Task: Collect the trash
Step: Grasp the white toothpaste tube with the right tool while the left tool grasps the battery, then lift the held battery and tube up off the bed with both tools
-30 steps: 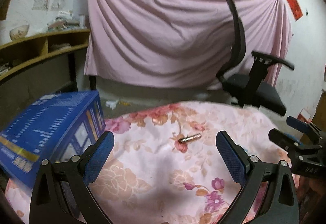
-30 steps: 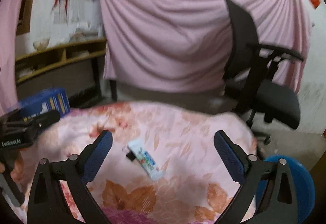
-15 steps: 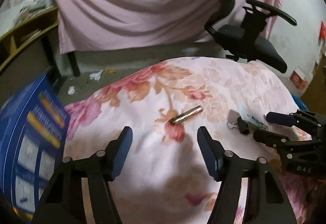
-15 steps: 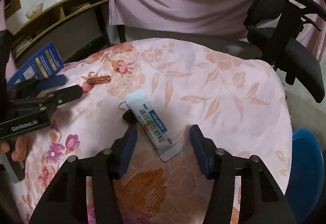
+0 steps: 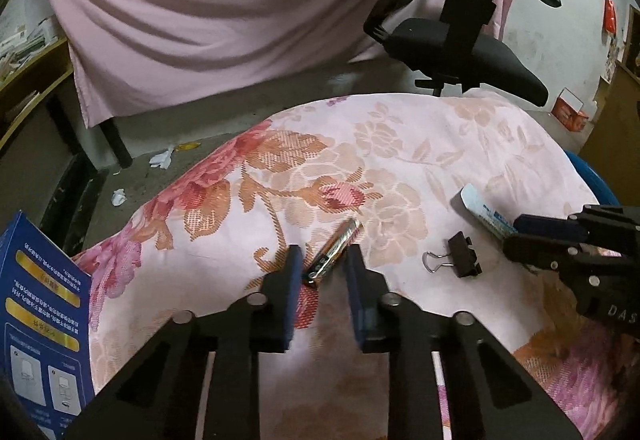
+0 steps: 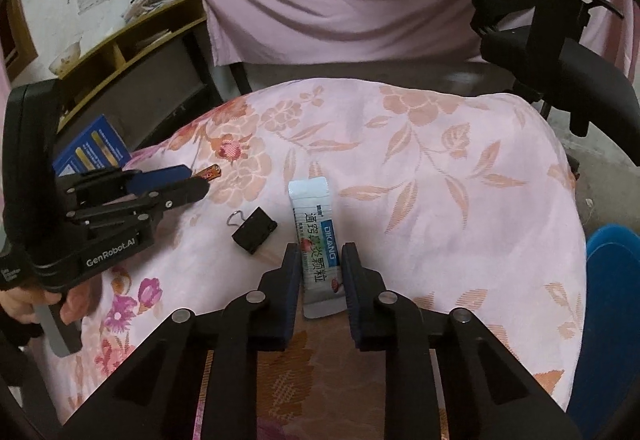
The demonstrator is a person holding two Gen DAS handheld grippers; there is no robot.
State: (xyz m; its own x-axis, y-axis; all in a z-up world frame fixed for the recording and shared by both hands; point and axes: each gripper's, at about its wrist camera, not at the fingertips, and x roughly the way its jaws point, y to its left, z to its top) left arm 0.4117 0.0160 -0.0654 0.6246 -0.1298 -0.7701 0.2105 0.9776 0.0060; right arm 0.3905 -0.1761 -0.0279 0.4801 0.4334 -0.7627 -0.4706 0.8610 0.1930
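battery [image 5: 334,253] between left jaws, sachet [image 6: 318,248] between right jaws

binder clip [image 5: 460,255] between both claws, bare cloth [image 6: 460,167] beyond, chair [image 5: 460,43] behind

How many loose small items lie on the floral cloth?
3: battery between the left tool tips, sachet between the right tool tips, binder clip between them.
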